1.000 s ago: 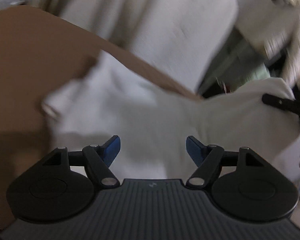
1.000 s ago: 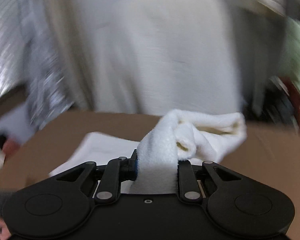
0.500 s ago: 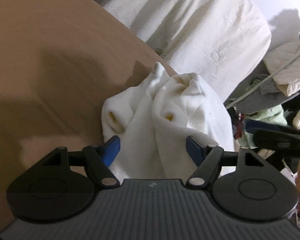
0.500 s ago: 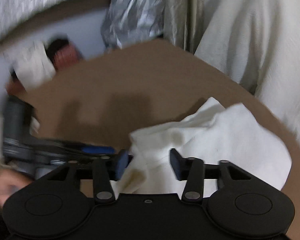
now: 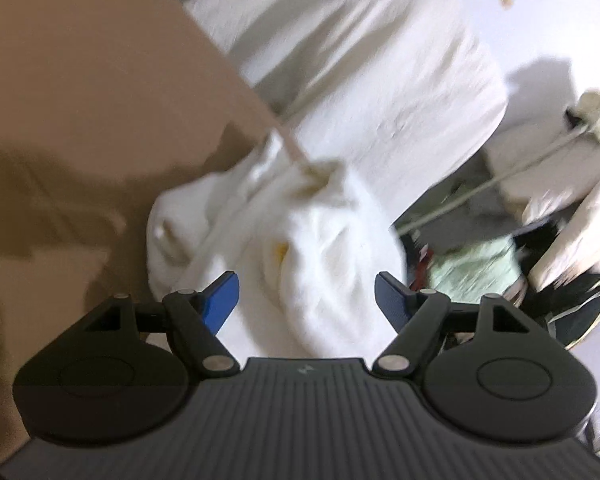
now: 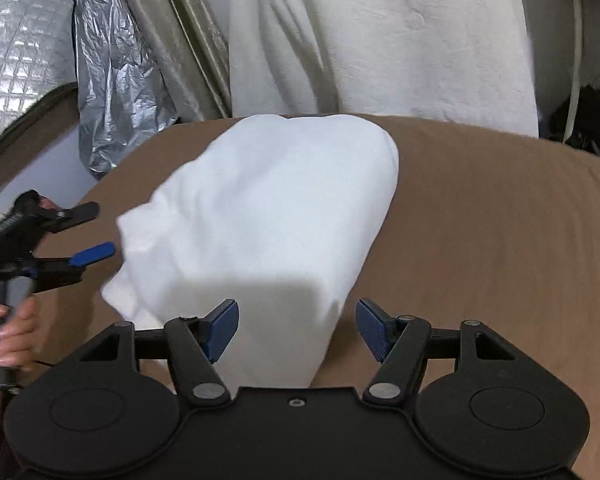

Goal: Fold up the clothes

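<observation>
A white fleecy garment (image 6: 268, 200) lies as a folded bundle on the brown table surface (image 6: 480, 220). My right gripper (image 6: 296, 306) hovers at its near end, jaws opening; the cloth sits under and between the blue pads (image 6: 220, 328) without being pressed. In the left wrist view the same garment (image 5: 308, 240) looks bunched and blurred just ahead of my left gripper (image 5: 305, 284), whose jaws are opening wide with no grip on the cloth. The left gripper (image 6: 100, 229) also shows at the bundle's left side, held by a hand (image 6: 12, 328).
Behind the table edge stands a large white cloth-covered shape (image 6: 380, 40), with silver foil sheeting (image 6: 112, 80) to its left. A pile of other clothes, one pale green (image 5: 480, 268), lies off the table's side. Bare brown surface (image 5: 80, 100) stretches left of the garment.
The right gripper, shut on a bunch of the white garment a second ago, has let go and come down; the garment now rests folded on the table. The left gripper shifted slightly.
</observation>
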Action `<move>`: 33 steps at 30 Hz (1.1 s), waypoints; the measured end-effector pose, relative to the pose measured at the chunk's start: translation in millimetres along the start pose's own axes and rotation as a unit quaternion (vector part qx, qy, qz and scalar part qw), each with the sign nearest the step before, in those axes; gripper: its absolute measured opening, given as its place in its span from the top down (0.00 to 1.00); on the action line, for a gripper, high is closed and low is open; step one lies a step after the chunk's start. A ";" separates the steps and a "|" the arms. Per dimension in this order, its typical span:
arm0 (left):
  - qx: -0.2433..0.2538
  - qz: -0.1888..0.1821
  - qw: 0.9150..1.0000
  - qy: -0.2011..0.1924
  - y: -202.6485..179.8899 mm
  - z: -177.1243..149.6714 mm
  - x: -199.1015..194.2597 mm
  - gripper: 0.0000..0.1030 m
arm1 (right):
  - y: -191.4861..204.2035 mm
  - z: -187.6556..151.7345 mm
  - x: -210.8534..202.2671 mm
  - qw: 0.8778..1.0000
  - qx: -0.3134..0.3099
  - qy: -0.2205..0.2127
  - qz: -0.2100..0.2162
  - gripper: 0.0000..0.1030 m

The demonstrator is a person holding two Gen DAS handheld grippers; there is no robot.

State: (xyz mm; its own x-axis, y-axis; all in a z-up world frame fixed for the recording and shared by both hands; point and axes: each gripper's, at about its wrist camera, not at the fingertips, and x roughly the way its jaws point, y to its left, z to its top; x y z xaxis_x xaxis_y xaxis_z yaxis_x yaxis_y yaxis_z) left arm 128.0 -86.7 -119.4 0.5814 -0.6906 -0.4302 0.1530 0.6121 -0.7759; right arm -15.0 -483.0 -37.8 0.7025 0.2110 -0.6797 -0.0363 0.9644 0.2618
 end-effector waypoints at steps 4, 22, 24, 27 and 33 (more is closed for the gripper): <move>0.022 0.014 0.999 0.023 -2.3 -9.2 19.8 0.27 | 1.6 -3.9 20.8 1.000 0.012 0.002 0.010 0.32; 0.262 0.175 0.945 0.089 -50.4 -44.9 30.8 0.93 | 54.2 -33.7 18.1 0.989 -0.145 0.022 0.033 0.30; 0.239 0.183 0.945 0.124 -33.0 -50.1 45.5 0.93 | 56.2 -44.2 32.4 0.982 -0.182 0.041 0.026 0.30; 0.242 0.178 0.946 0.124 -40.9 -42.7 35.7 0.92 | 52.8 -50.4 32.7 0.983 -0.180 0.034 0.030 0.30; 0.242 0.175 0.945 0.130 -41.5 -40.7 31.4 0.88 | 42.2 -48.7 26.0 0.987 -0.148 0.043 0.035 0.30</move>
State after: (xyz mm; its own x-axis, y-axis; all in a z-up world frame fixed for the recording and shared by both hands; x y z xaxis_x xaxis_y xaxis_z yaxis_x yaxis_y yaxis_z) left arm 107.4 -149.5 -119.5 0.4585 -0.4457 -0.7688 0.3719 0.8820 -0.2895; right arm -32.9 -429.1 -77.8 0.6289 0.2792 -0.7256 -0.2973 0.9487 0.1075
